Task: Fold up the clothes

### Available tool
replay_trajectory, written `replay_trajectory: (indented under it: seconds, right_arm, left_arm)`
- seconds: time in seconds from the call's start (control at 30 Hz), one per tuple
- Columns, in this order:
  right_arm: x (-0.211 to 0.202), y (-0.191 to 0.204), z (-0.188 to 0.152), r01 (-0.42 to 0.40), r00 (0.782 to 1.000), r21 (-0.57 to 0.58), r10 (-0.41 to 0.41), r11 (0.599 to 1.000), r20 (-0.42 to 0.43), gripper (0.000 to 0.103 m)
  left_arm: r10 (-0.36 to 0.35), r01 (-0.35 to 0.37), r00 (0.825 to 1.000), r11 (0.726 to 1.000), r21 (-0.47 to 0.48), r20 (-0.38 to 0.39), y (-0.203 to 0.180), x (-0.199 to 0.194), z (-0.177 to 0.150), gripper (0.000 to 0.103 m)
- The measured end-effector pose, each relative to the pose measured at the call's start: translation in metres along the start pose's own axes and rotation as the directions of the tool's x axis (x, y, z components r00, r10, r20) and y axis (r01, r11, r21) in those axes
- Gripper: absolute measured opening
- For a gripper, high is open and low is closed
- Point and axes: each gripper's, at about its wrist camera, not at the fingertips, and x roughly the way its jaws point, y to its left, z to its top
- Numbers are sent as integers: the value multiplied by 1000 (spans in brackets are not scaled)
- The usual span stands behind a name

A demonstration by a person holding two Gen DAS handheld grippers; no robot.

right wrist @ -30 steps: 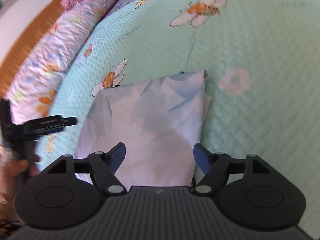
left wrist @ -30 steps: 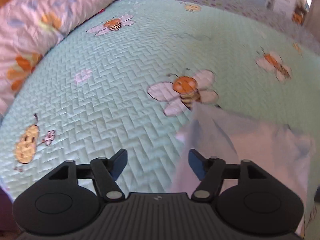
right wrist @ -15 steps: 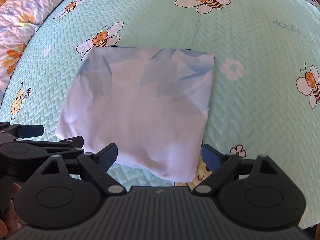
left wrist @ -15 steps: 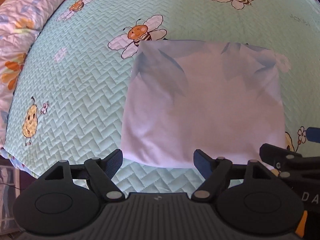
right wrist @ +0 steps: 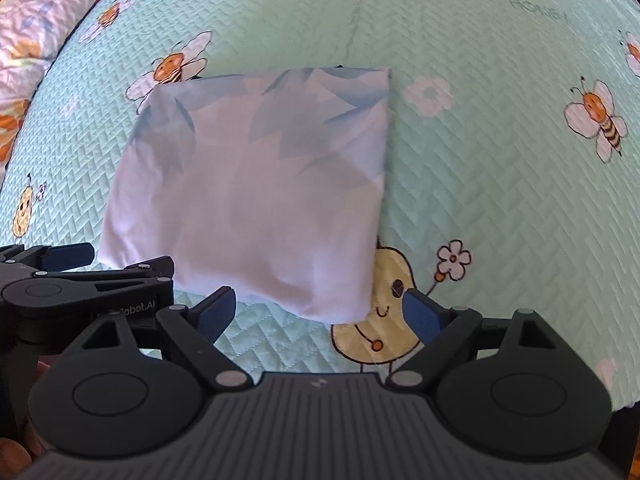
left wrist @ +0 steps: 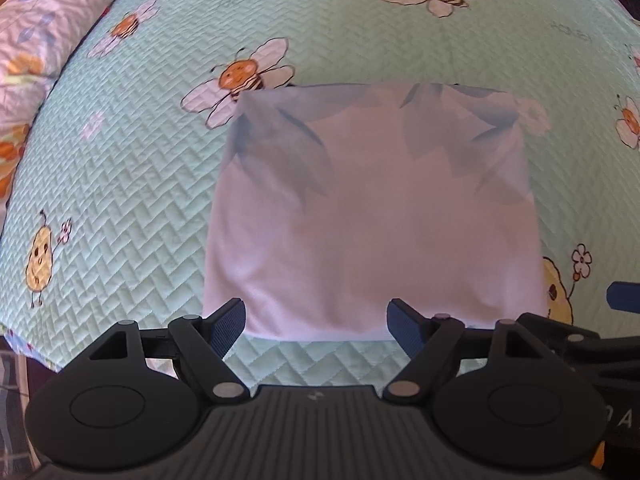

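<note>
A folded garment (left wrist: 372, 216), pale lilac with blue leaf shapes along its far edge, lies flat as a neat square on the mint bee-print quilt (left wrist: 132, 184). My left gripper (left wrist: 318, 320) hovers over the garment's near edge, open, with nothing pinched between its blue pads. The right wrist view shows the same garment (right wrist: 256, 184) left of centre. My right gripper (right wrist: 320, 310) stands open over its near right corner, holding nothing. The left gripper's fingers (right wrist: 68, 254) show at that view's left edge, close beside the garment's near left corner.
A flowered pillow or rolled duvet (left wrist: 36, 28) runs along the quilt's far left side. The bed's near edge drops off at the lower left (left wrist: 24, 356). Bare quilt (right wrist: 500, 184) stretches to the right of the garment and beyond it.
Both views have swung from the far bed onto the garment, which now lies whole and centred. The right jaws stand wider. The two grippers have come close together at the near edge.
</note>
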Motion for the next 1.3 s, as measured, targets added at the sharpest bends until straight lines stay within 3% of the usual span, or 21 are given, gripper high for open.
replay_trajectory:
  seconds: [0.73,0.83,0.93,1.0,1.03,1.1,1.13,1.2,1.23,1.3]
  right_arm:
    - [-6,-1,-6,-1,1000,6,1,1000,3,90]
    - [-4,-4,-5,-25,1000,13,25,1000,-3,90]
    - [-2,-13,-2,-135,991,27,135,991,-2,91]
    - [8,-35,2,-265,964,69,265,962,11,91]
    - [12,-46,4,-329,944,89,329,940,19,91]
    - [26,-73,7,-445,895,166,443,880,50,91]
    - [34,-89,7,-497,867,221,493,839,76,91]
    - [52,-122,8,-590,802,325,581,739,136,91]
    - [59,-132,8,-624,775,349,610,699,164,91]
    - [71,-140,9,-661,742,363,643,656,189,91]
  left_arm:
    - [-6,6,1000,1000,-12,7,-2,-5,-4,81]
    - [-45,46,999,998,-42,13,2,-4,-4,81]
    - [-147,153,988,979,-138,49,24,-5,-5,81]
    - [-177,205,976,943,-263,127,54,-8,-11,81]
    - [-192,243,965,907,-344,176,76,-6,-18,81]
    - [-208,322,939,810,-490,273,119,-2,-32,82]
    - [-221,361,927,750,-554,304,139,5,-41,83]
    - [-246,403,913,666,-627,326,167,24,-51,83]
    - [-247,398,916,655,-642,316,175,33,-52,83]
    - [-245,376,926,668,-642,287,181,48,-49,83]
